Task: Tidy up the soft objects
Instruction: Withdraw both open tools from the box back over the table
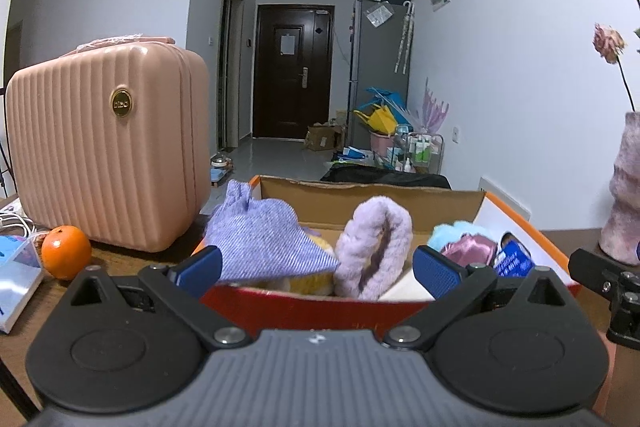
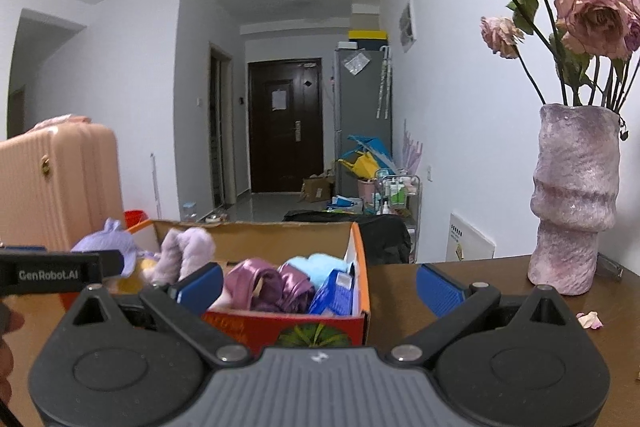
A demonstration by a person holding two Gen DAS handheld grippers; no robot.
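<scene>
An open red-and-orange cardboard box (image 1: 304, 305) sits on the brown table and holds soft things: a blue-lilac knitted cloth (image 1: 264, 239) draped over its left edge, a fluffy lilac slipper (image 1: 374, 247), a light blue plush (image 1: 450, 231), shiny mauve fabric (image 1: 470, 251) and a blue packet (image 1: 514, 259). My left gripper (image 1: 318, 267) is open and empty just before the box's front wall. In the right wrist view the box (image 2: 308, 327) shows the mauve fabric (image 2: 264, 285) and slipper (image 2: 188, 253). My right gripper (image 2: 320, 285) is open and empty at the box's front right corner.
A pink ribbed case (image 1: 108, 147) stands left of the box, with an orange (image 1: 66, 251) and a book (image 1: 16, 279) before it. A mauve vase (image 2: 572, 203) with dried roses stands on the table at the right. A petal (image 2: 590, 319) lies near it.
</scene>
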